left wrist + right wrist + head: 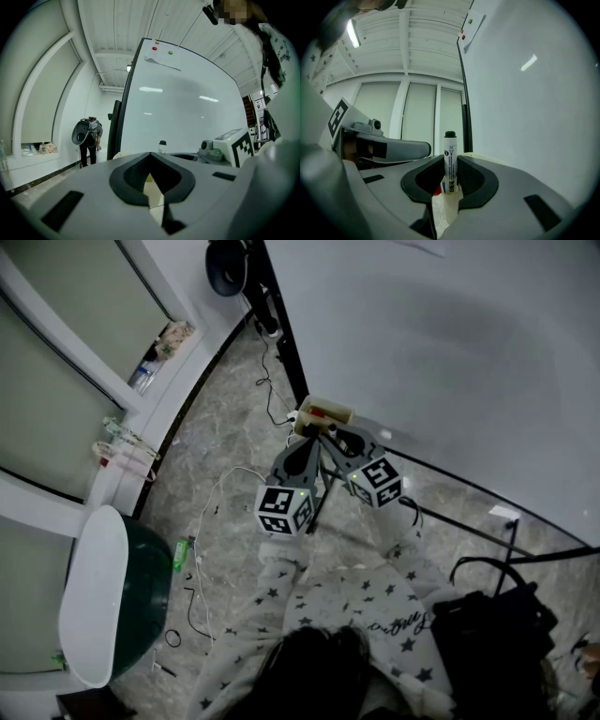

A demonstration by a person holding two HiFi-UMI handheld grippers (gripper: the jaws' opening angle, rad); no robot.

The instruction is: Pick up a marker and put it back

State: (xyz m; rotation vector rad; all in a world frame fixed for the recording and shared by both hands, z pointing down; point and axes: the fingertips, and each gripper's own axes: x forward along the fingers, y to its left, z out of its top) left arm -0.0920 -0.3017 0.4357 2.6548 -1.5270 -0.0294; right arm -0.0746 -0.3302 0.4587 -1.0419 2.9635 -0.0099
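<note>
Beside the whiteboard (525, 117), I am clamping the marker (449, 149), seemingly upright, in my right gripper (450, 160), left gripper (150, 155) closed and empty, aiming to lower it untilted.

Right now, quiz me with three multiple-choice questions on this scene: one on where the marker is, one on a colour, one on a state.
1. Where is the marker?
A. lying on the floor
B. between the right tongs
C. on the windowsill

2. What colour is its cap?
A. red
B. green
C. black

3. What state is the marker in?
A. capped
B. uncapped, tip bare
C. snapped in two

Answers:
1 B: the right gripper view shows it pinched upright between those tongs.
2 C: the top end is plainly black above the white body.
3 A: the cap sits on and the body is whole.
</note>
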